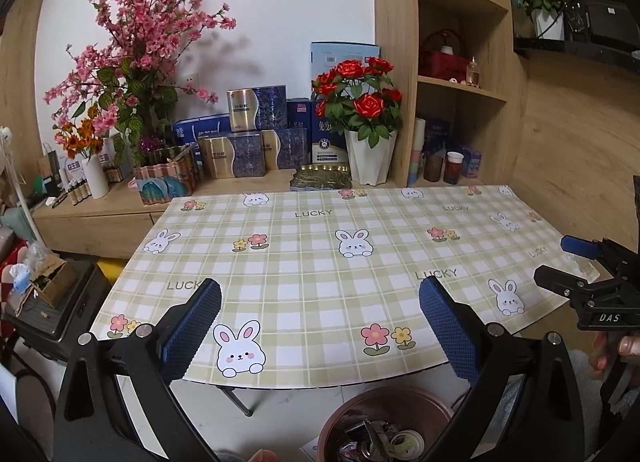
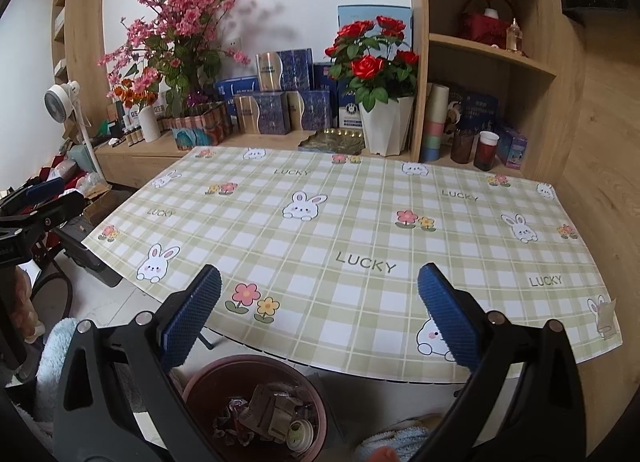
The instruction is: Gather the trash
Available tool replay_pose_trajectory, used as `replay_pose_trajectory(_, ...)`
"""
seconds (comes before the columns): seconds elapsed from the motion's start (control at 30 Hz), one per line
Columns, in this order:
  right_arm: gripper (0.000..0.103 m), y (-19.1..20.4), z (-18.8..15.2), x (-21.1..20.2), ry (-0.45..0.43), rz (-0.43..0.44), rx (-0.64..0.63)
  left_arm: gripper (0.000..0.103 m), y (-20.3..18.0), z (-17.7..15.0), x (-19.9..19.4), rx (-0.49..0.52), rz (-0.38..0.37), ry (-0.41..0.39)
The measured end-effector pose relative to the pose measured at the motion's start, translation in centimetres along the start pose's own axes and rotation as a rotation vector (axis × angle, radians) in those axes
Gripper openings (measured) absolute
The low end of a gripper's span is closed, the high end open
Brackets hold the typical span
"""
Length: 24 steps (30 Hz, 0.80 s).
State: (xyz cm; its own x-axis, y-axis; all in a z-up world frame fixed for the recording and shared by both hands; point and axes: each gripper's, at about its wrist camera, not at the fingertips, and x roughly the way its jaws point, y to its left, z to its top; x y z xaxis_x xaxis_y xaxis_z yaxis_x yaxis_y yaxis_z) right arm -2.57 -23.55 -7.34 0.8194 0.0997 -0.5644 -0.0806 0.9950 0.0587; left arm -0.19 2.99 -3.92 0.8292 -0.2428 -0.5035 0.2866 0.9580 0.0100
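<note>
A round brown bin (image 2: 256,366) stands on the floor by the table's near edge, holding crumpled paper, wrappers and a tape roll (image 2: 300,432); it also shows in the left wrist view (image 1: 384,402). My left gripper (image 1: 320,326) is open and empty above the table's near edge. My right gripper (image 2: 320,322) is open and empty, above the bin and the table edge. The right gripper shows in the left wrist view (image 1: 568,262), with a small clear wrapper (image 1: 586,266) lying on the table under it. That wrapper lies at the table's right corner (image 2: 606,320).
The table (image 2: 360,222) has a green checked cloth with rabbits and flowers. Behind it a wooden sideboard holds a white pot of red roses (image 2: 386,126), pink blossoms (image 2: 188,22), blue boxes (image 2: 280,102) and a metal tray (image 2: 332,140). Shelves (image 2: 492,50) stand at the right.
</note>
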Motion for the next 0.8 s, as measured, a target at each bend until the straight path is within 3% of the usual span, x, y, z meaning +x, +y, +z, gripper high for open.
replay_pose_trajectory(0.8, 0.097, -0.41, 0.62, -1.04, -0.019, -0.007, 0.011, 0.097, -0.43, 0.29, -0.35, 0.007, 0.054, 0.022)
